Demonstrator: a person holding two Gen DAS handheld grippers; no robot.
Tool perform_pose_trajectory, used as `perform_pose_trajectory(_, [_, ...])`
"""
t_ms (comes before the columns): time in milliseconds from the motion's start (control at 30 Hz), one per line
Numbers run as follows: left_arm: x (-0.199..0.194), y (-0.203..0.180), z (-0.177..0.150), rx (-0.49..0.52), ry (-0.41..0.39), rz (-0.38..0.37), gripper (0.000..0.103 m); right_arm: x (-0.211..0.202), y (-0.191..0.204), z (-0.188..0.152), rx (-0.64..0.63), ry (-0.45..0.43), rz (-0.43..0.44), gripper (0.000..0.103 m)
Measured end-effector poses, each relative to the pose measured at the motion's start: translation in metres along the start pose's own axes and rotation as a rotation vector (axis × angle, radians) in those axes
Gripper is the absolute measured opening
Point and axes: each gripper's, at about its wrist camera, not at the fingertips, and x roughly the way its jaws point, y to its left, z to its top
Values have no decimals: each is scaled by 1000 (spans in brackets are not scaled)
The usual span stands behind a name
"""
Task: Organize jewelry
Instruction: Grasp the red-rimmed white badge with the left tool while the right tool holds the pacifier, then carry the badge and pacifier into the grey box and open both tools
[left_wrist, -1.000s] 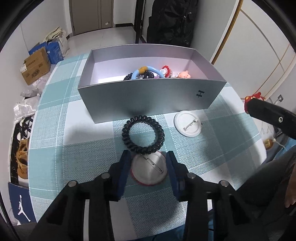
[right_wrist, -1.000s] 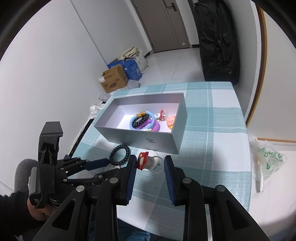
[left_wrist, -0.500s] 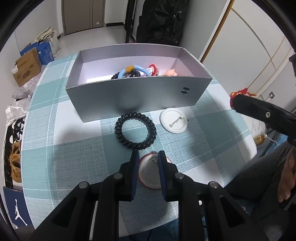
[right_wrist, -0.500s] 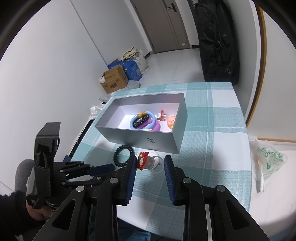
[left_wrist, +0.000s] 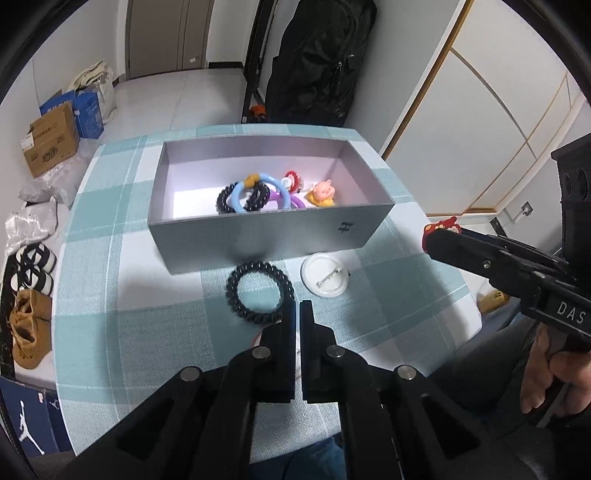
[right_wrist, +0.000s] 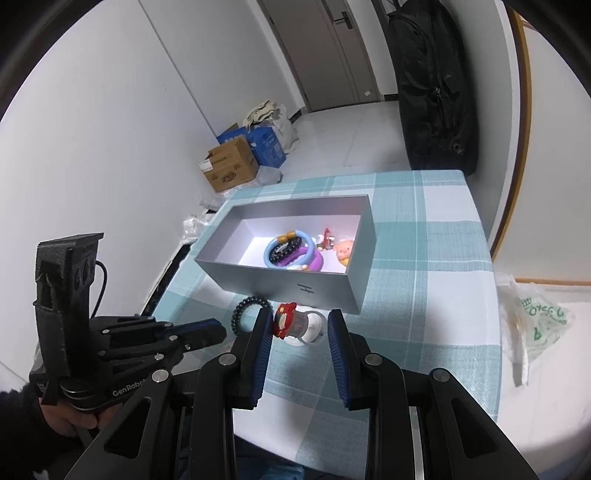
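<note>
A grey box (left_wrist: 269, 240) on the checked tablecloth holds blue and purple rings, a black beaded bracelet and a small pig figure (left_wrist: 323, 192). In front of it lie a black coil bracelet (left_wrist: 260, 291) and a white pin badge (left_wrist: 325, 275) face down. My left gripper (left_wrist: 297, 314) is shut on the edge of a red-rimmed badge, almost hidden between the fingers. My right gripper (right_wrist: 299, 325) has its jaws apart, with a red charm (right_wrist: 284, 319) stuck to the left finger's tip. The charm also shows in the left wrist view (left_wrist: 441, 225).
The table's right edge runs close to the box (right_wrist: 295, 254). A plastic bag (right_wrist: 532, 325) lies past that edge. Cardboard boxes (right_wrist: 231, 168) and shoes (left_wrist: 29, 325) are on the floor to the left. A black bag (left_wrist: 317, 62) stands behind the table.
My left gripper closed on the red-rimmed badge and lifted back from the table. The right gripper stayed nearly still.
</note>
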Motion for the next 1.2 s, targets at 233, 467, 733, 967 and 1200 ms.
perform_pose_trajectory(233, [-5,10,0,-31,19,-18,7,6,3,3,-6,17,14,29])
perform_pose_trajectory(467, [4,-4,-20,65,64,43,65,10,4,5,-1,21,33,29])
perform_pose_trajectory(733, [28,-7,-26,135,127,151,58,7,1,7,12,12,33,29])
perform_pose_trajectory(967, [20,-14,-25,169,129,100,38,2,1,9,20,-4,36,29])
perform_pose_trajectory(1200, [-26,-13,-4,122,-16,13,38,2,-2,15,36,-16,43,29])
